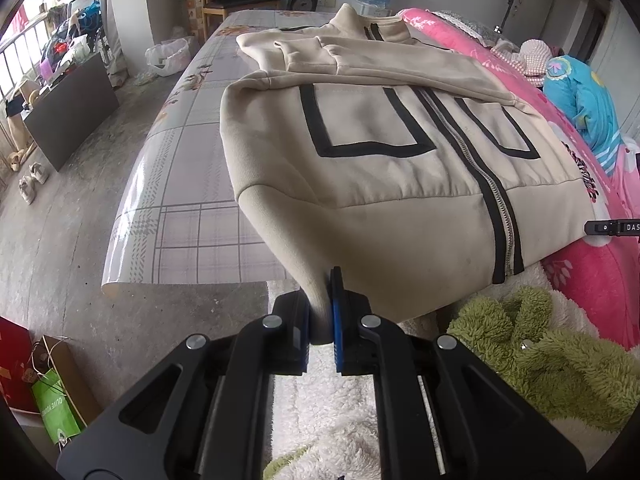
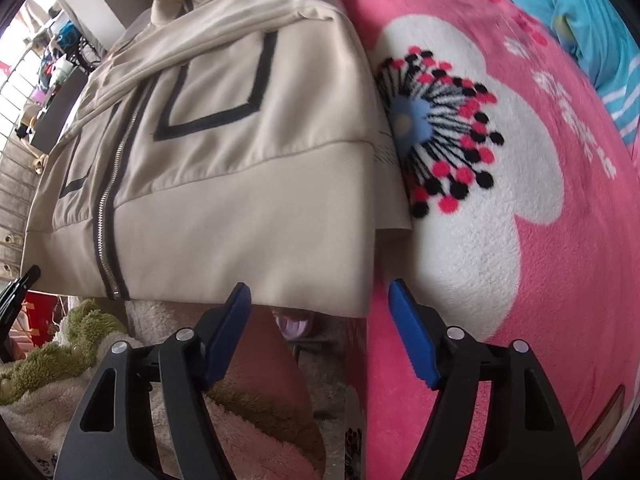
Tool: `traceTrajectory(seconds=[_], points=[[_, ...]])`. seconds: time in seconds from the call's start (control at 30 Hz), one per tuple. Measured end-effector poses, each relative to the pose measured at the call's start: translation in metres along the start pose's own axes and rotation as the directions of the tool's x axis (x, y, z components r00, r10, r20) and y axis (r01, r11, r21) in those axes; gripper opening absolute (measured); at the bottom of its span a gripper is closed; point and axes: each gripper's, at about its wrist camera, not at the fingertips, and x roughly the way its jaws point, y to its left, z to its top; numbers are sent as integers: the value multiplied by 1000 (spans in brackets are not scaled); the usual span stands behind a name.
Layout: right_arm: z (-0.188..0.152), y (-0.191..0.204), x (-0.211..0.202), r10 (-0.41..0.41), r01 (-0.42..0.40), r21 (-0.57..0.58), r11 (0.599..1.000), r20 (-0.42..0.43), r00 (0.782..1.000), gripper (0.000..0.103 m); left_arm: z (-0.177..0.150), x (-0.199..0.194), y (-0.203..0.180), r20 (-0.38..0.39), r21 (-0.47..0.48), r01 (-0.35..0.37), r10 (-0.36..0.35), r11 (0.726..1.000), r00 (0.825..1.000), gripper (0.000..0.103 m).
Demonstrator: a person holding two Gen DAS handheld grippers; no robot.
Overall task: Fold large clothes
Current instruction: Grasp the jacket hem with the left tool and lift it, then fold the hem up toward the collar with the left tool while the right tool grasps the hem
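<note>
Beige zip jacket [image 1: 400,168] lying front-up across the bed, partly on a pink flowered blanket [image 2: 520,240]; left gripper [image 1: 320,312] clamped on its near-left hem corner, right gripper [image 2: 320,316] with jaws apart, empty, just short of the near-right hem.

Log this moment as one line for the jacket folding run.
stage: lifting hem | left claw: shut on jacket hem corner | right claw: open at other corner, not gripping
</note>
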Motion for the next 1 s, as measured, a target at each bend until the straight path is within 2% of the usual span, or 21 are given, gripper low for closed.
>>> traceTrajectory(seconds=[0.07,0.13,0.2,0.23,0.27,0.37,0.53,0.63,0.73,0.83,1.0], points=[[0,-6,4,3,-3,10,1000,-7,1000,67,-1,1,0,-2,-2,-4,4,1000,1000,8],[-2,-14,9,0,0,24,1000,-19,1000,60,-1,2,0,-6,-2,-10,10,1000,1000,8],[-4,-19,12,20,-19,43,999,-32,999,39,0,0,-1,-3,-1,-13,13,1000,1000,8],[-6,-21,12,47,-45,52,998,-35,998,34,0,0,-1,2,1,-13,13,1000,1000,8],[-7,-21,11,62,-60,54,997,-32,998,22,0,-2,-2,7,5,-14,14,1000,1000,8],[-10,-20,3,69,-69,41,997,-7,998,7,1,-6,-5,25,11,-6,5,1000,1000,7],[-13,-18,-23,102,-104,26,994,69,992,6,7,-22,-7,76,7,36,-36,999,996,5],[-11,-13,-47,148,-152,17,988,139,979,5,15,-35,-3,121,-20,100,-97,995,988,5],[7,-6,-64,179,-183,0,983,205,962,5,28,-43,4,162,-55,168,-157,984,974,5],[29,2,-77,205,-207,-23,978,269,941,5,46,-46,14,199,-81,206,-186,975,962,5],[77,13,-84,222,-218,-51,975,346,912,5,85,-41,28,240,-122,196,-162,973,957,5]])
